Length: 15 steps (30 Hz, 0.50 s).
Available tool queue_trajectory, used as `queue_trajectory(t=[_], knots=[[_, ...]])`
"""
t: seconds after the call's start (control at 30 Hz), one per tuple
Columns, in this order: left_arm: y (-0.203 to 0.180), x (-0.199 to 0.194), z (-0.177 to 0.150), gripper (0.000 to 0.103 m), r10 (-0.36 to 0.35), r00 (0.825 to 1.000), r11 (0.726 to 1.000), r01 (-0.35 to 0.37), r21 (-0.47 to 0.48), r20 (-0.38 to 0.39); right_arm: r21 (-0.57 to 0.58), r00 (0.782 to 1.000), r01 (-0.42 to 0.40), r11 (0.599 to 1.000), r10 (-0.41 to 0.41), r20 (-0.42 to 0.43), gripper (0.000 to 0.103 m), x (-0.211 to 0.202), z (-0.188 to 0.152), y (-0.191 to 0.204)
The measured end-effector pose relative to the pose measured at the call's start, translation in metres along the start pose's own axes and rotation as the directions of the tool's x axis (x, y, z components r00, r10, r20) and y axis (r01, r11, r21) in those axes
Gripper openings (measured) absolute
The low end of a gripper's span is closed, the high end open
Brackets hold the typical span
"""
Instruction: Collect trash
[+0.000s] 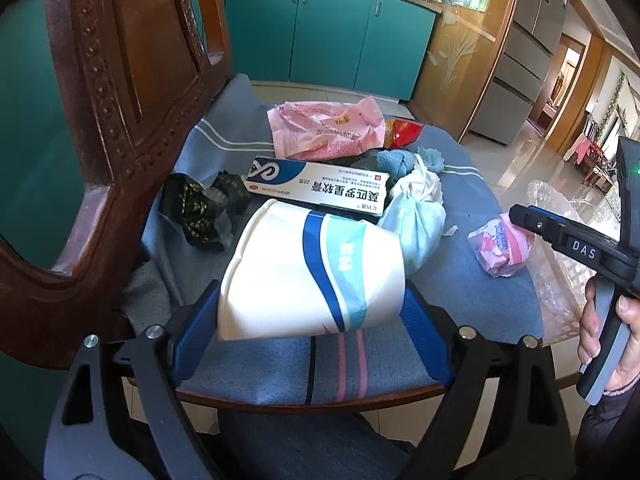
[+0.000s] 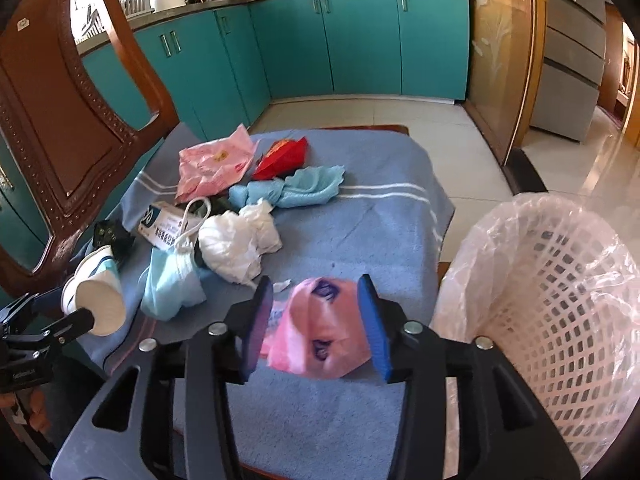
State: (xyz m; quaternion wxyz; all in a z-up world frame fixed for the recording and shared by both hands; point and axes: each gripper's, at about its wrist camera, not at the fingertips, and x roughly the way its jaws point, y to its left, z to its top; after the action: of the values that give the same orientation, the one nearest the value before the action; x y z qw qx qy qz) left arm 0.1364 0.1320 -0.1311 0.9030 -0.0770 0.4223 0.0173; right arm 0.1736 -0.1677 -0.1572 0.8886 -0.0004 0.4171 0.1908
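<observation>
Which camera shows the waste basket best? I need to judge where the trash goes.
The right wrist view: the waste basket, white lattice with a clear liner, fills its right side beside the chair. The left wrist view shows only a glimpse of liner behind the right tongs.

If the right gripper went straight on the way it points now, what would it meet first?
The pink wrapper already sits between the right gripper pads, so it goes along. Beyond it, the blue cloth on the chair seat likely comes first; depth is hard to judge.
</observation>
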Motion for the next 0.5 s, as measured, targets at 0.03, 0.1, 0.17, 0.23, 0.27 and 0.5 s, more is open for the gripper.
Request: queue_trajectory(t=[0.03, 0.1, 0.17, 0.23, 0.27, 0.5], knots=[[0.0, -0.001, 0.0, 0.087, -0.001, 1.0, 1.0, 0.001, -0.001, 0.004, 0.002, 1.0, 0.009, 1.0, -0.009, 0.008, 0.056, -0.002, 0.001, -0.001], [0.0, -0.003, 0.0, 0.087, -0.005, 1.0, 1.0, 0.005, -0.003, 0.011, 0.004, 1.0, 0.025, 1.0, -0.025, 0.019, 0.064, -0.003, 0.003, -0.003], [0.0, -0.003, 0.0, 0.087, -0.009, 1.0, 1.0, 0.009, -0.002, 0.013, 0.0, 0.999, 0.037, 0.999, -0.037, 0.017, 0.064, -0.001, 0.003, -0.005], [-0.001, -0.002, -0.001, 0.087, -0.013, 1.0, 1.0, 0.013, -0.001, 0.011, -0.006, 0.999, 0.046, 0.999, -0.046, 0.005, 0.064, 0.005, 0.004, -0.006], [-0.001, -0.001, -0.001, 0.087, -0.015, 1.0, 1.0, 0.015, 0.0, 0.01, -0.008, 0.999, 0.048, 0.999, -0.048, 0.0, 0.064, 0.007, 0.004, -0.007], [0.001, -0.005, 0.0, 0.087, -0.018, 1.0, 1.0, 0.018, -0.011, 0.023, -0.064, 0.996, 0.06, 0.996, -0.064, -0.057, 0.072, 0.028, 0.003, 0.006]])
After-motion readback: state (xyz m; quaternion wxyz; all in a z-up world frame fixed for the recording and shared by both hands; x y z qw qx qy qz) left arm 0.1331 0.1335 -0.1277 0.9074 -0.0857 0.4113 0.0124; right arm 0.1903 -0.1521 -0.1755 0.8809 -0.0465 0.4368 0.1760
